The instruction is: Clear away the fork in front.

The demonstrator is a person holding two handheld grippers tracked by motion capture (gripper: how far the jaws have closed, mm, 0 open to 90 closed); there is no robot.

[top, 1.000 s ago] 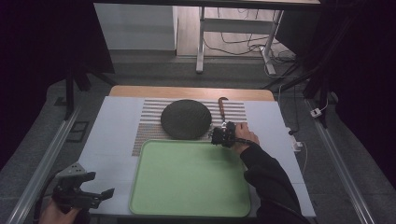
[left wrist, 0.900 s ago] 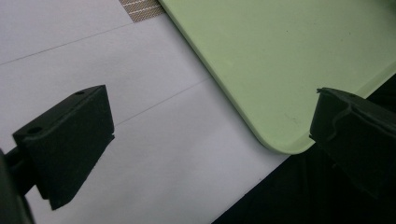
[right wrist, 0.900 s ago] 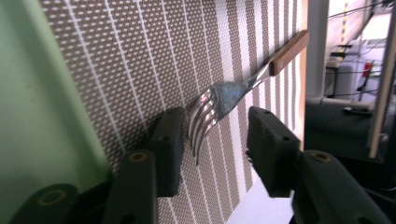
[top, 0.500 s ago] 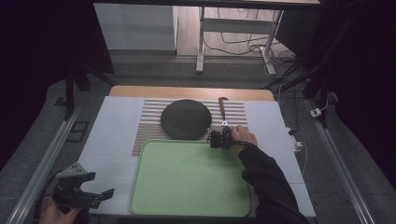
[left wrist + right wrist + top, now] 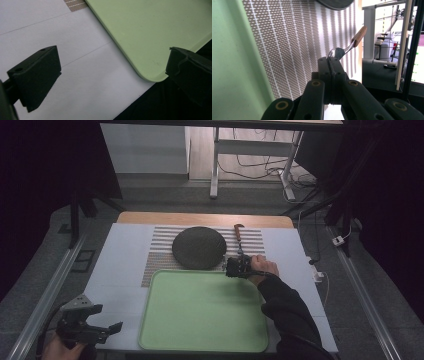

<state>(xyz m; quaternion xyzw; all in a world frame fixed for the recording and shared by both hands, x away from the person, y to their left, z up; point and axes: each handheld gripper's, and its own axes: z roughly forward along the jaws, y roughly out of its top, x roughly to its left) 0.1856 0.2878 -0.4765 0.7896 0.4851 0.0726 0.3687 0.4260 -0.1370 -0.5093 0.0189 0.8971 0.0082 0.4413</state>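
A spoon (image 5: pixel 239 236) with a wooden handle (image 5: pixel 358 35) lies on the striped placemat (image 5: pixel 159 251), right of a dark round plate (image 5: pixel 198 247). My right gripper (image 5: pixel 240 259) sits at the near end of the spoon, just beyond the green tray's (image 5: pixel 200 312) far right corner. In the right gripper view its jaws (image 5: pixel 329 60) are pressed together on the spoon's metal bowl. My left gripper (image 5: pixel 104 318) hovers open at the table's front left. Between its spread jaws (image 5: pixel 112 67) I see white table and the tray's (image 5: pixel 150 25) rounded corner.
The plate's rim (image 5: pixel 334 3) shows at the top of the right gripper view, over the placemat (image 5: pixel 299 37). A white sheet (image 5: pixel 125 270) covers the table. Metal rails run along both sides, and desk legs and cables stand beyond the far edge.
My right gripper has shifted slightly nearer, toward the tray's far edge, and then held. The left gripper has stayed where it was.
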